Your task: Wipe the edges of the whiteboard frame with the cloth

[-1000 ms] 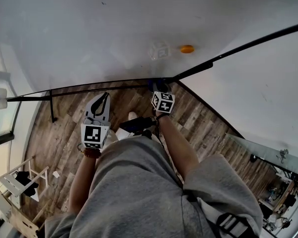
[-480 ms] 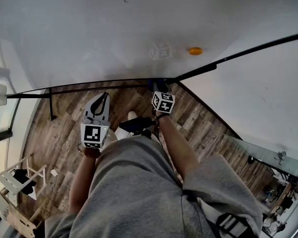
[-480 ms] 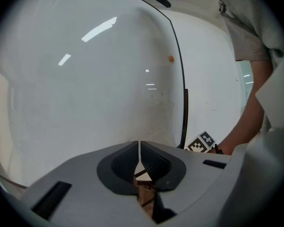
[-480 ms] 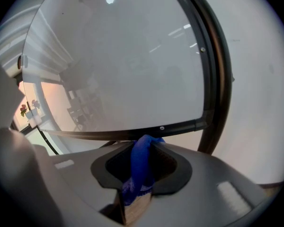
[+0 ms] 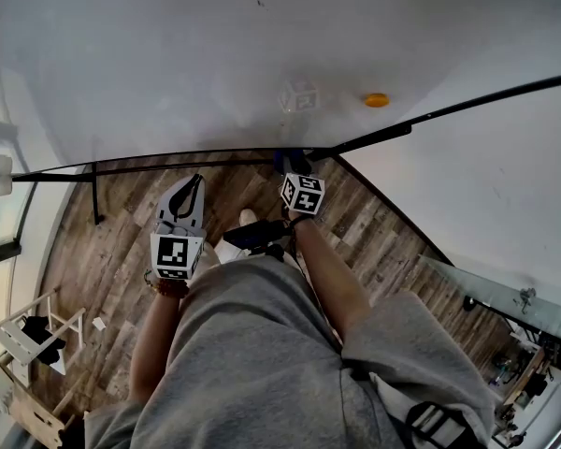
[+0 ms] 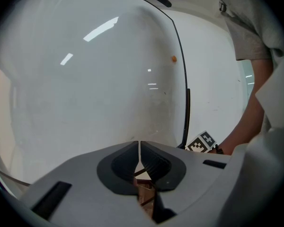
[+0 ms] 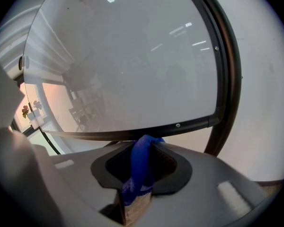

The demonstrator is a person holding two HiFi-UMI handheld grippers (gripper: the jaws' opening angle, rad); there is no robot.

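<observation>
Right gripper (image 7: 143, 145) clamped on the blue cloth (image 7: 138, 167). Cloth's bunched tip sits at the bottom edge of the whiteboard frame (image 7: 180, 125), near its right corner, likely placed for wiping along it. Left gripper (image 6: 139, 160): jaws together, nothing between, hanging aside, likely idle.
</observation>
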